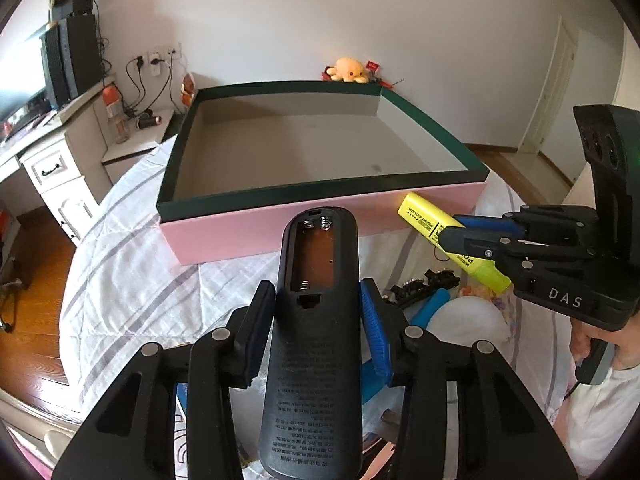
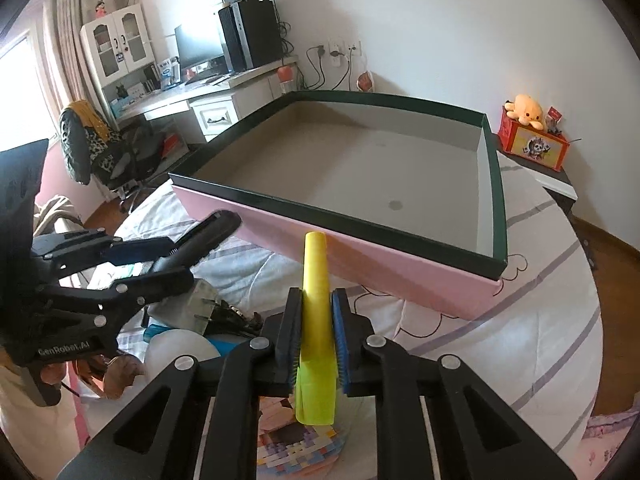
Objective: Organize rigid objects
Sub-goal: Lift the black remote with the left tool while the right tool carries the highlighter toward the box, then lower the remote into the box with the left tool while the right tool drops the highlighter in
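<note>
A black remote control point(image 1: 316, 340) lies back up between the pads of my left gripper point(image 1: 316, 292), its battery bay open and empty. The pads press on both of its sides and it hangs above the bed, pointing at the box. From the right wrist view the same remote point(image 2: 216, 228) sticks out of the left gripper point(image 2: 176, 264). My right gripper point(image 2: 316, 300) is shut on a yellow highlighter point(image 2: 316, 280), whose cap end points at the box wall. In the left wrist view the highlighter point(image 1: 424, 216) and right gripper point(image 1: 456, 232) sit at the right. The wide pink box point(image 1: 280, 232) with a dark green rim stands empty ahead.
The box rests on a bed with a white striped quilt point(image 1: 132, 272). A loose pile lies between the grippers: a blue cylinder point(image 1: 432, 306), black connectors point(image 1: 416, 286), a white round object point(image 1: 468, 320). A desk with a computer point(image 2: 248, 36) and a chair point(image 2: 100, 148) stand beyond. A plush toy point(image 2: 526, 110) sits on a red box.
</note>
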{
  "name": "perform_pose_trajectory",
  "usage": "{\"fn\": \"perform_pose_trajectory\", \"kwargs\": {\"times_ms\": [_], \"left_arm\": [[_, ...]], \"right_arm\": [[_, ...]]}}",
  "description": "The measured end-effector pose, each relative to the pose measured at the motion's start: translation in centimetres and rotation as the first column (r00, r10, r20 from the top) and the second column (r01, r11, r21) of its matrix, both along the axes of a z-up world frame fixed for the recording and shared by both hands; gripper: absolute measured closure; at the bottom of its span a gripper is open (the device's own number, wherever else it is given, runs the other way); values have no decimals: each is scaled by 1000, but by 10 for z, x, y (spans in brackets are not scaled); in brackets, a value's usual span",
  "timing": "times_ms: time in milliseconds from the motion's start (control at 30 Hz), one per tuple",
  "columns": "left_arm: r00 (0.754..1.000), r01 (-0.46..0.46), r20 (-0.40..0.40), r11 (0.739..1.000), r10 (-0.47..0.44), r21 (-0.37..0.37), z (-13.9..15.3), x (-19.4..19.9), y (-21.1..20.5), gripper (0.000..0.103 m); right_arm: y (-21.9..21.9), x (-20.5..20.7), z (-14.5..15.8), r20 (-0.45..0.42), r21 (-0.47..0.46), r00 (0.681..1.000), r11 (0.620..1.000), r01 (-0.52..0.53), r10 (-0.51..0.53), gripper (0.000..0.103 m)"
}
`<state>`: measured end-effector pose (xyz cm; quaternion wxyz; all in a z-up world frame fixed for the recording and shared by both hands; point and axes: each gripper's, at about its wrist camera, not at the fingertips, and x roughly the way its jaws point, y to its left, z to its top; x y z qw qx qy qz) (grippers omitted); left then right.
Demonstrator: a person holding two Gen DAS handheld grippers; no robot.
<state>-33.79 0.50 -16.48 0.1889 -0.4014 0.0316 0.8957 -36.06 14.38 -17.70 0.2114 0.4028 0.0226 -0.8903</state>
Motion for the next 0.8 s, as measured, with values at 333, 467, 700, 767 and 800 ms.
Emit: {"fn": "perform_pose_trajectory", "kwargs": {"times_ms": [333,467,700,767,800], "left_arm": [[998,-10,-54,999,12,40,25,1,-10,60],[998,3,-58,999,-1,41,29,-7,-9,60],[997,1,-77,998,3,56,37,-18,-13,60],[996,-2,-86,999,6,47,41,-26,-13,60],[996,0,-87,999,4,50,43,-30,-13,60]], "right_arm": [[-7,6,18,-52,-14,998,1000,-20,19,88],[-14,2,26,-75,-19,997,999,-32,30,88],[-19,-15,27,-89,-13,995,999,-40,38,88],[-19,-22,28,-94,-10,995,999,-35,34,88],[-20,-25,28,-90,-11,995,999,-35,34,88]]}}
